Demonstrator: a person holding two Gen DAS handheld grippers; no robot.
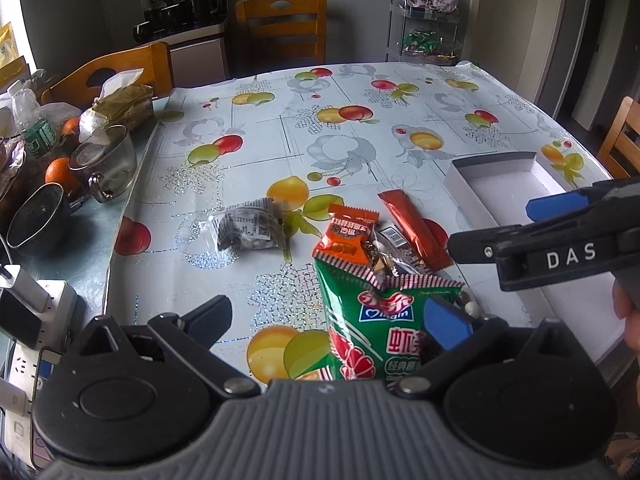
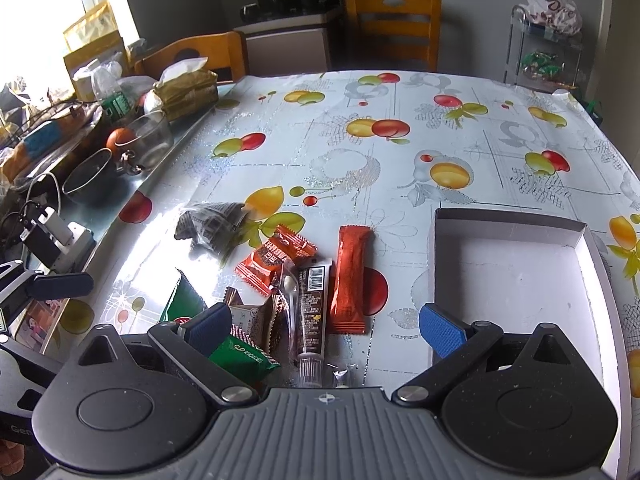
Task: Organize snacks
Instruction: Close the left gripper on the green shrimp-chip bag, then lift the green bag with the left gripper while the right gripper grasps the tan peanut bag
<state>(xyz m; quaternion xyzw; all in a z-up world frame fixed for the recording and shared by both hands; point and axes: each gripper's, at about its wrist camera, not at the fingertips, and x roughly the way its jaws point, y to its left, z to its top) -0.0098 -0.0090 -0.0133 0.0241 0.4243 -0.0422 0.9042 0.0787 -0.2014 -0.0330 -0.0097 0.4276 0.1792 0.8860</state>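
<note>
Fruit-patterned tabletop snacks are approached by two wide-open, empty grippers; the orange stick pack ahead could be grasped next.

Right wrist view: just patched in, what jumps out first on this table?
A loose heap of snack packets sits near the table's front edge, led by a long orange stick pack and a dark tube. Right of it lies a white box, nothing in it. The right claw hangs open over the heap.
</note>
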